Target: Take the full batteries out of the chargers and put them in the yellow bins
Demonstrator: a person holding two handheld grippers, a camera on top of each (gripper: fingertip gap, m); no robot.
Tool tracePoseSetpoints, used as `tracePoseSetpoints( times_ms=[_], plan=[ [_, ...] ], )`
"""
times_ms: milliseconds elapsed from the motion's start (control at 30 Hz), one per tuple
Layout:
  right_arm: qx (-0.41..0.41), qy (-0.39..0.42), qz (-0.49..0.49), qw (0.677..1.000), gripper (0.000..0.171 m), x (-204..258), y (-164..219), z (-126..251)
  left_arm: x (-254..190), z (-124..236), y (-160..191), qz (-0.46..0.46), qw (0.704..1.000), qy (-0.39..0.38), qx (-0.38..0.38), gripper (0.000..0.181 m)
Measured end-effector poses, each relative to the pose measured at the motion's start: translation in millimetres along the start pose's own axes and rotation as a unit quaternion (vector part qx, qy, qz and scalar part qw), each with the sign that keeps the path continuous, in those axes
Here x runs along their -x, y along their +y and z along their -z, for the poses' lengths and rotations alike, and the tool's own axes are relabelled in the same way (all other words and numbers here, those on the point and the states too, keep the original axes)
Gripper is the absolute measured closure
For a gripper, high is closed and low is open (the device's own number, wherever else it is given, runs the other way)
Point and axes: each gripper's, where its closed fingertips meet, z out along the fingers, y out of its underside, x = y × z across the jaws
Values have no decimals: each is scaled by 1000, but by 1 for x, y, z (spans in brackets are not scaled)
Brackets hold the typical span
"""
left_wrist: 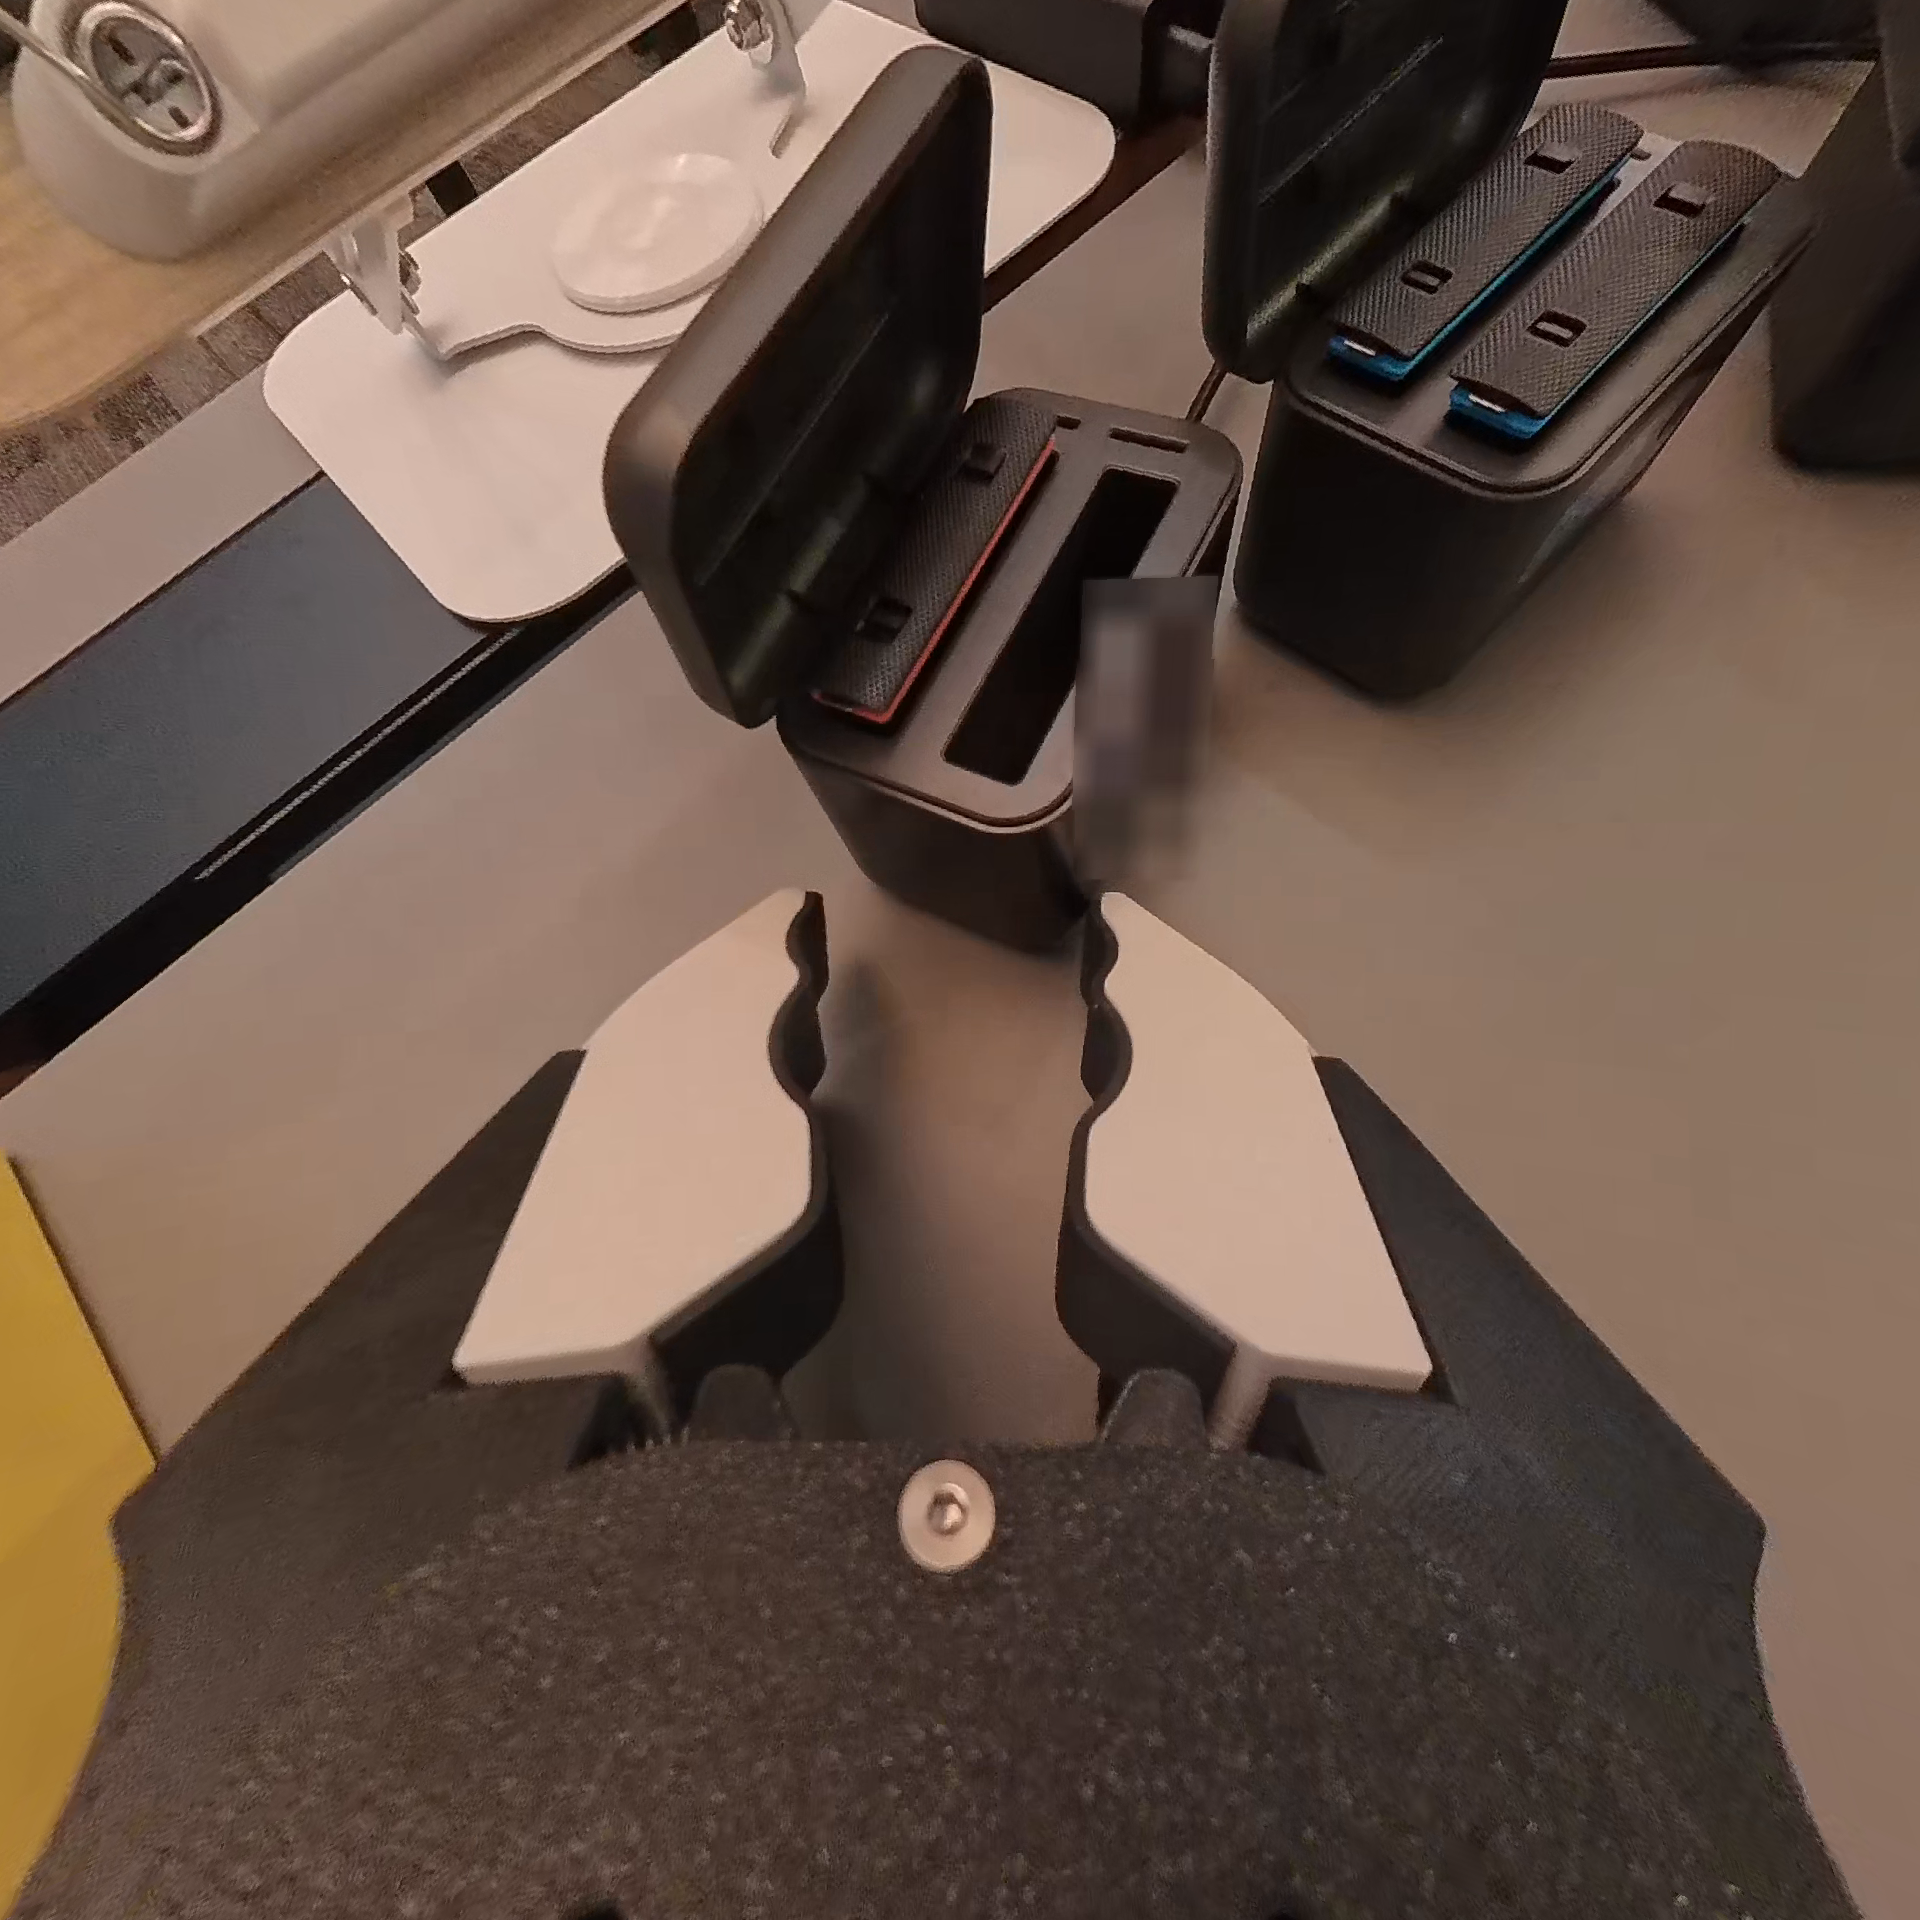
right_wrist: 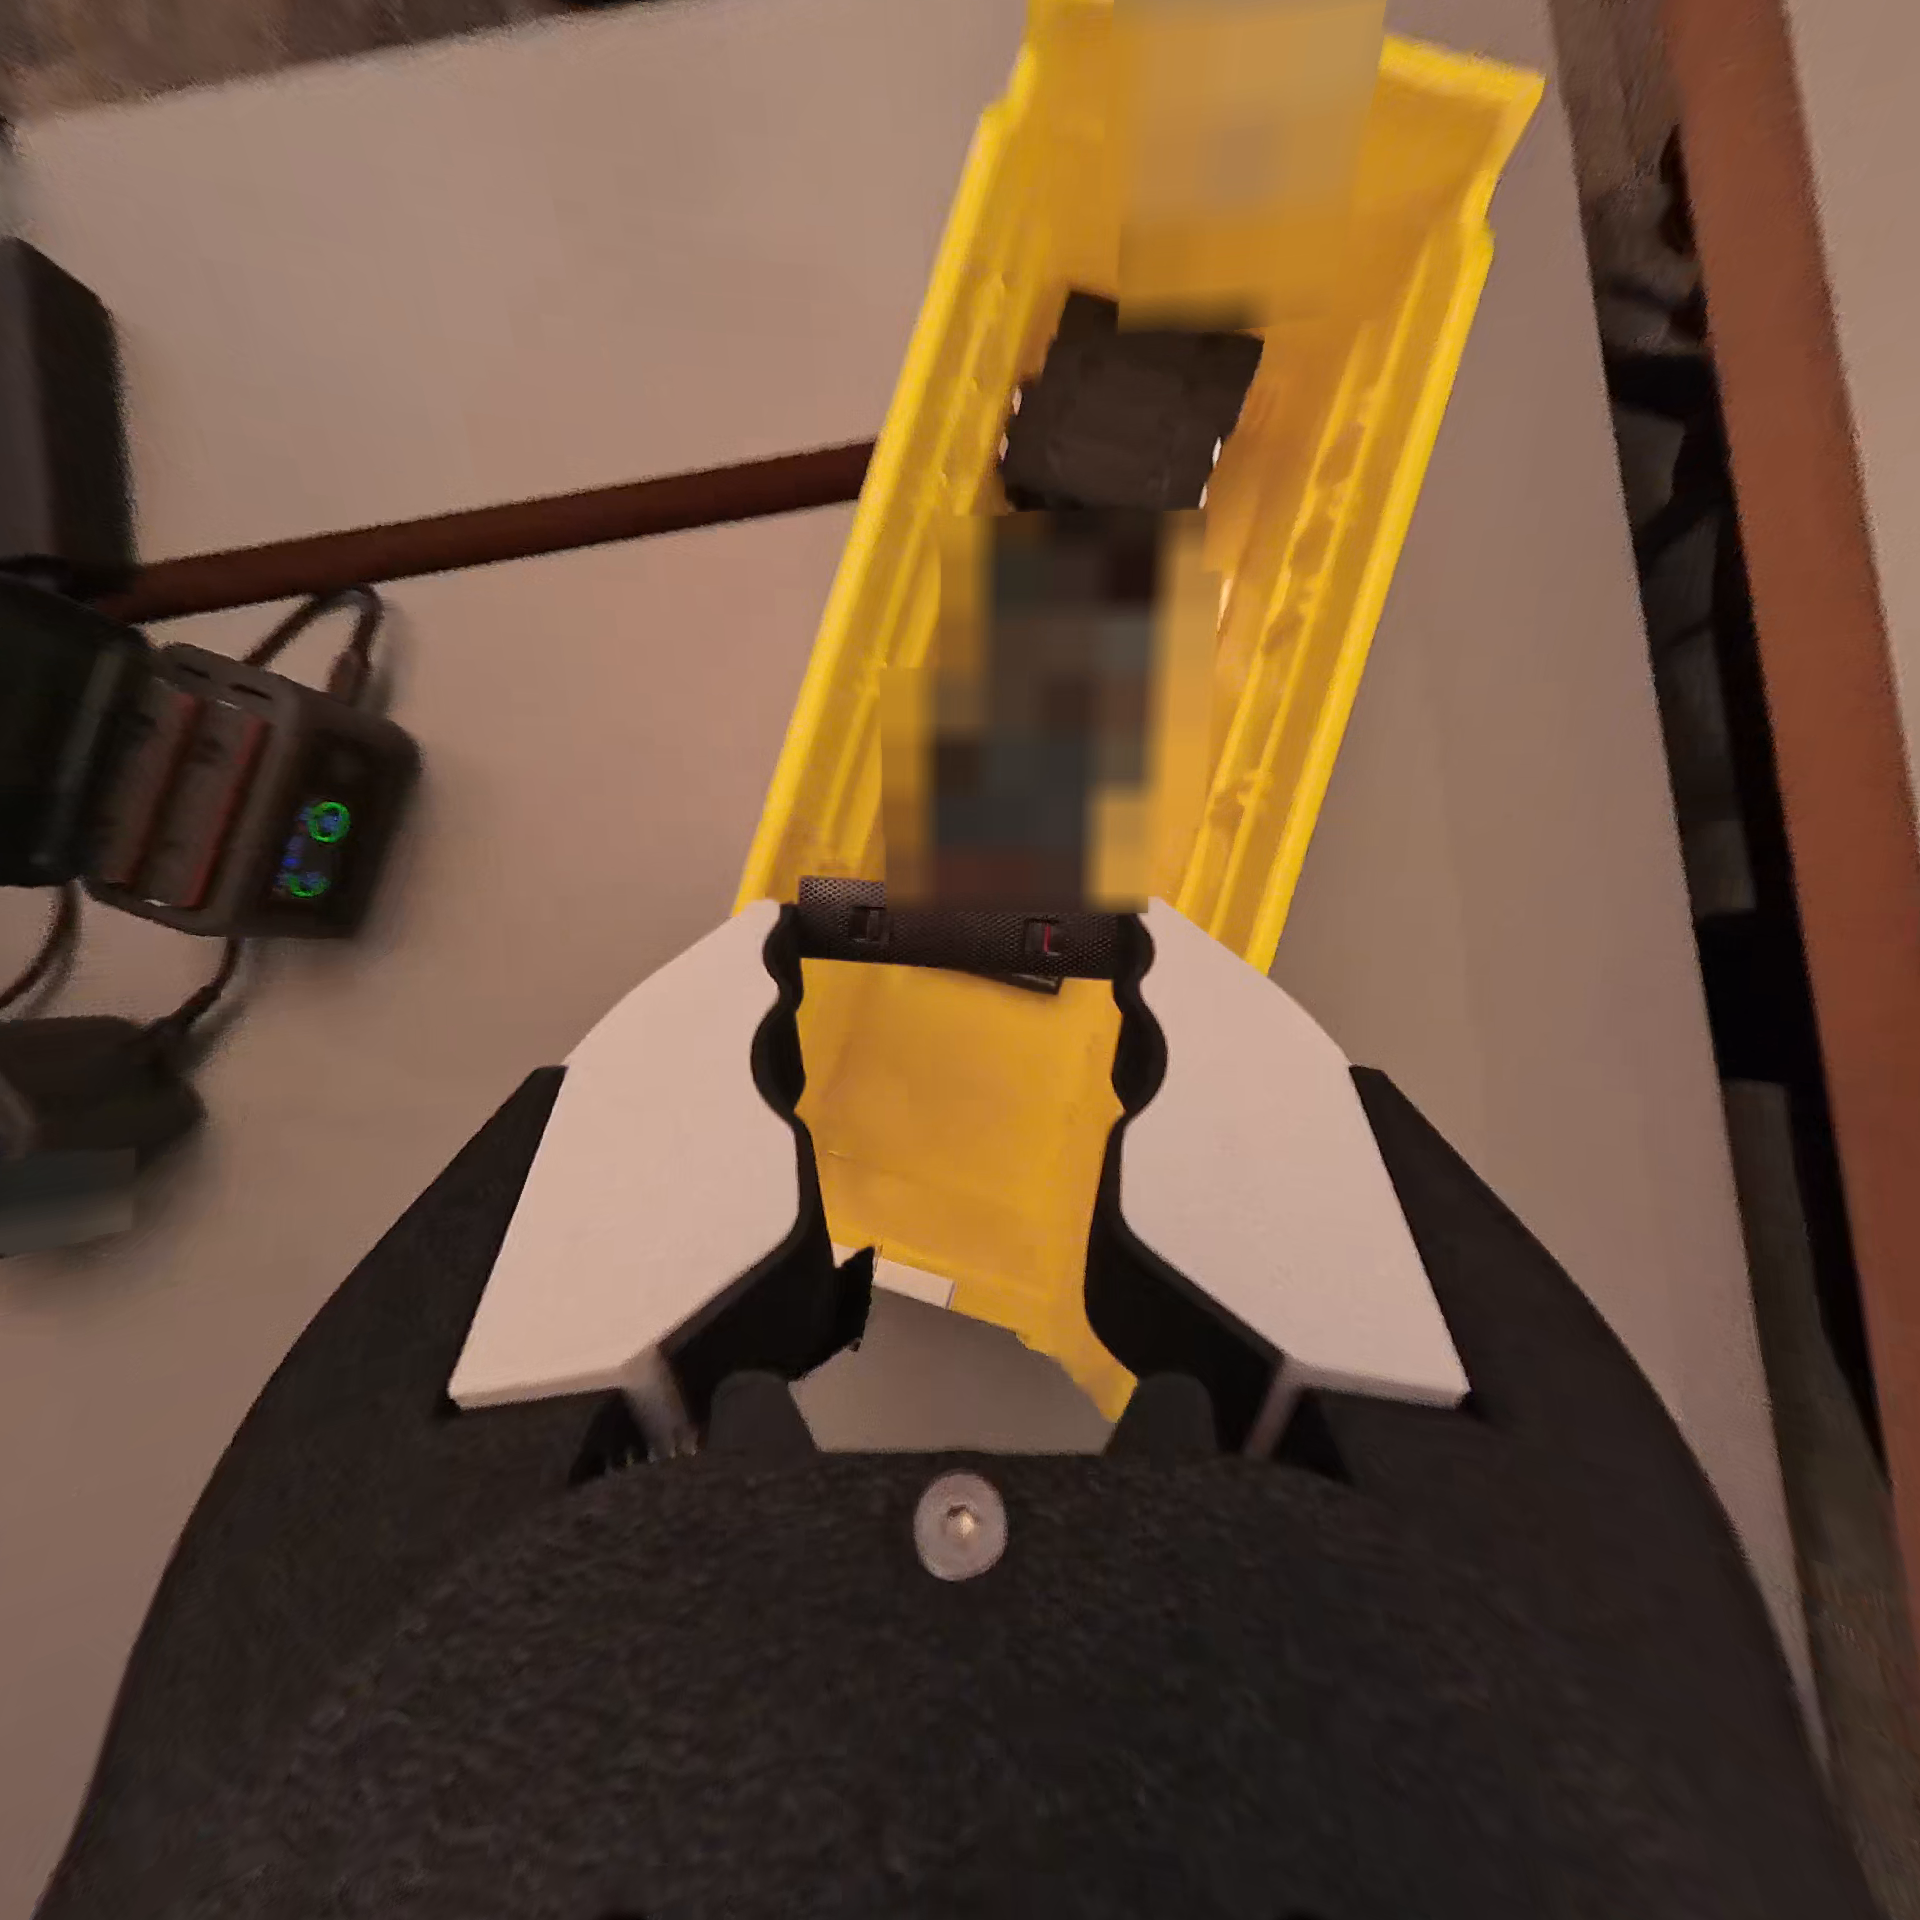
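Two black box-shaped chargers stand on the grey tabletop (left_wrist: 1558, 935) ahead of my left tongs (left_wrist: 951, 904), whose jaws gape with nothing between them: the nearer charger (left_wrist: 966, 831), lid up, keeps one red-edged battery (left_wrist: 935, 582) beside a vacant slot, while the farther charger (left_wrist: 1455, 520) carries two blue-edged batteries (left_wrist: 1475, 260). My right tongs (right_wrist: 961, 935) pinch a black textured battery (right_wrist: 956, 935) by its ends above the long yellow plastic bin (right_wrist: 831, 675), where another dark battery (right_wrist: 1122, 426) already lies. A third charger with green lights (right_wrist: 312, 821) and cables sits well left of that bin.

The left gripper (left_wrist: 951, 909) hangs with fingers apart, nothing between them, just before an open charger (left_wrist: 1023, 665) (one red-edged battery (left_wrist: 940, 566) inside, the other slot empty).
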Motion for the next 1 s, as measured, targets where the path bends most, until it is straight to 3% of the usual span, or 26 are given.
tracePoseSetpoints(
  times_ms=[233, 533, 1000],
  plan=[
    [94, 31, -25, 995, 113, -2, 30, -35, -1, 1, 1, 1, 1000, -3, 0, 137],
    [145, 83, -45, 985, 113, -11, 42, -54, 0, 1, 2, 13, 1000, 6, 6, 137],
    [128, 89, -61, 986, 112, -16, 40, -53, 1, 1, 2, 10, 1000, 4, 4, 136]
  ],
)
